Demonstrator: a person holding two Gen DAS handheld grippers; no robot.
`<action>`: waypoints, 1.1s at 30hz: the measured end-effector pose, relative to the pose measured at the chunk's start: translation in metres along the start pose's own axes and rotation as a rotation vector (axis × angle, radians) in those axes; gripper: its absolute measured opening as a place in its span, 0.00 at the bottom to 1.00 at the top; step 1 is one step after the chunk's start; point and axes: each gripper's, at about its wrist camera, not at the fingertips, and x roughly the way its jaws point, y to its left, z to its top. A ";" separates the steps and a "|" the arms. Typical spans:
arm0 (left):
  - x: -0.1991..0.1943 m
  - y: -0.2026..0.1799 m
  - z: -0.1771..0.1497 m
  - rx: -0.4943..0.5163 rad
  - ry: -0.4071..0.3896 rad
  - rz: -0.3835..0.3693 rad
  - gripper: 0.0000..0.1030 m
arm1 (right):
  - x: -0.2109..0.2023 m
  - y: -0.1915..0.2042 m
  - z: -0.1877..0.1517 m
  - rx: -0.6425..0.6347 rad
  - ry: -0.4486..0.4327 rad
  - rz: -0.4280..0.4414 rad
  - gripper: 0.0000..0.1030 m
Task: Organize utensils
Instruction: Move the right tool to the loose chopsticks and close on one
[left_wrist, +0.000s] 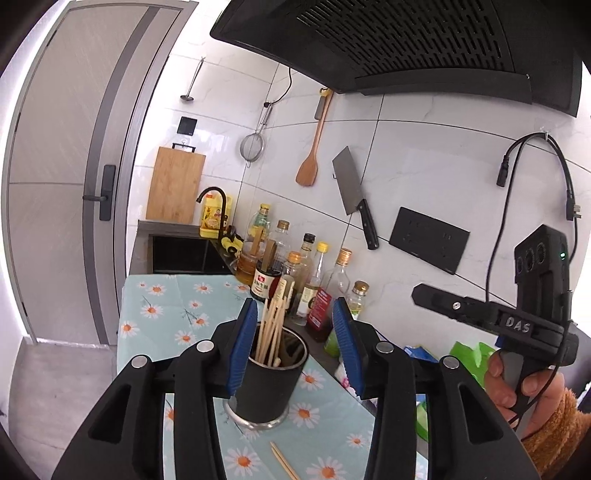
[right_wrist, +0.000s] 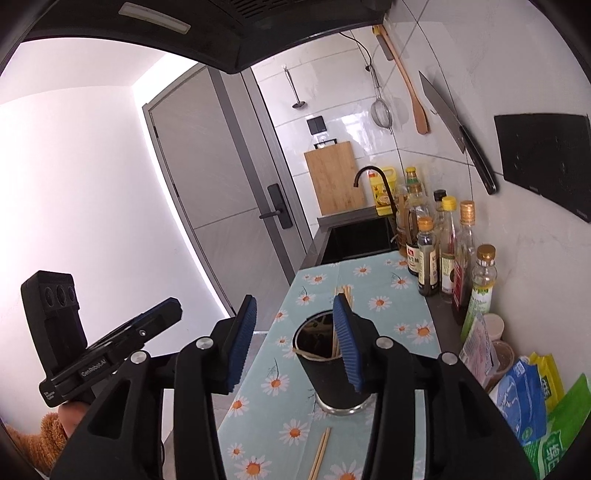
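A black utensil cup (left_wrist: 269, 384) with a steel base stands on the daisy-print cloth (left_wrist: 166, 317), holding several wooden chopsticks (left_wrist: 271, 332). My left gripper (left_wrist: 295, 306) hovers just in front of and above the cup, blue pads apart and touching nothing. A loose pair of chopsticks (left_wrist: 282, 461) lies on the cloth nearer than the cup. In the right wrist view the cup (right_wrist: 332, 384) sits behind the right finger of my right gripper (right_wrist: 294, 301), which is open and holds nothing. The loose chopsticks (right_wrist: 319, 454) lie below it. Each gripper shows side-on in the other's view (left_wrist: 421, 293) (right_wrist: 173, 306).
Sauce and oil bottles (right_wrist: 443, 251) line the tiled wall. A black sink (right_wrist: 358, 240) with faucet lies beyond the cloth, a cutting board (right_wrist: 334, 177) behind it. A cleaver (left_wrist: 354, 199), wooden spatula (left_wrist: 310, 162) and strainer (left_wrist: 252, 147) hang on the wall. Packets (right_wrist: 524, 398) crowd the right. Range hood (left_wrist: 388, 40) overhead.
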 end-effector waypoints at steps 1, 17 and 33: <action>-0.002 -0.002 -0.002 0.001 0.007 0.000 0.42 | 0.002 0.001 -0.002 0.005 0.028 -0.004 0.43; -0.015 0.000 -0.042 -0.055 0.104 0.034 0.44 | 0.029 -0.017 -0.053 0.189 0.236 -0.016 0.53; -0.004 0.010 -0.088 -0.112 0.244 0.017 0.44 | 0.068 -0.030 -0.097 0.250 0.443 -0.011 0.52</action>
